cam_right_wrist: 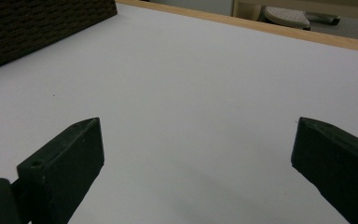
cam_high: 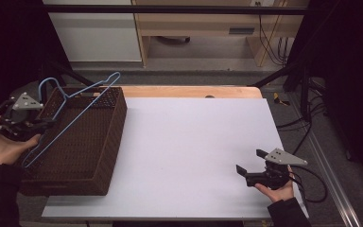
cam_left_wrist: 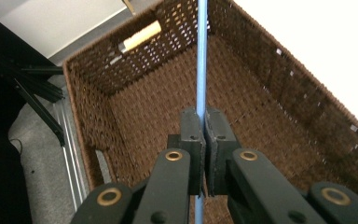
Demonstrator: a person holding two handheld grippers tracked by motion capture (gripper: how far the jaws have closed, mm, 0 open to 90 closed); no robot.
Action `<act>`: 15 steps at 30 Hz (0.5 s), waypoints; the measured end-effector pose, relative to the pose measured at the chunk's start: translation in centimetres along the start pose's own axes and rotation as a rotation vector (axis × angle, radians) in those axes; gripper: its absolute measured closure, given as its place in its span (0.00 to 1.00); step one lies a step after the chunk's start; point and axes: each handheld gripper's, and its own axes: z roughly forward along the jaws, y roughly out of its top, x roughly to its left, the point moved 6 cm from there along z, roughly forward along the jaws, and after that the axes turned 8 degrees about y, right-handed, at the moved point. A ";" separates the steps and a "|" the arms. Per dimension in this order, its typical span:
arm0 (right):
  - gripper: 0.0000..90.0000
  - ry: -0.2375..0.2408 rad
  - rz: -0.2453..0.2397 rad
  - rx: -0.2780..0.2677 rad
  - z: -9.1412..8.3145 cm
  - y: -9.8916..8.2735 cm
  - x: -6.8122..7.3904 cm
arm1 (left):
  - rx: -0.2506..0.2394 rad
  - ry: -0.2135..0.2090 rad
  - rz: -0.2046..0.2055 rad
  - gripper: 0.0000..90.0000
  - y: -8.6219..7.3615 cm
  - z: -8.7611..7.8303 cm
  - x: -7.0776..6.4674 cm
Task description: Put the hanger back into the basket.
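Observation:
A light blue wire hanger [cam_high: 71, 113] hangs tilted over a dark brown woven basket [cam_high: 105, 156] at the table's left edge, its hook up at the back left. My left gripper [cam_high: 41, 124] is at the basket's left rim, shut on the hanger's wire. In the left gripper view the pads pinch the blue hanger [cam_left_wrist: 201, 60] above the basket's floor [cam_left_wrist: 163, 102]. My right gripper [cam_high: 250, 163] rests low over the white table [cam_high: 194, 142] at the front right, jaws wide apart. Between its jaws lies bare table [cam_right_wrist: 191, 116], and the right gripper [cam_right_wrist: 198, 149] holds nothing.
The basket's corner [cam_right_wrist: 37, 28] lies far left of the right gripper. A wooden table edge [cam_high: 189, 91] runs along the back. Cables [cam_high: 312, 184] trail off the right side, and dark frame bars [cam_high: 279, 75] stand at the back corners.

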 end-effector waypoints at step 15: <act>0.03 0.001 0.002 0.002 0.2 0.0 0.1 | 0.045 -0.009 0.010 0.97 -4.0 2.3 1.2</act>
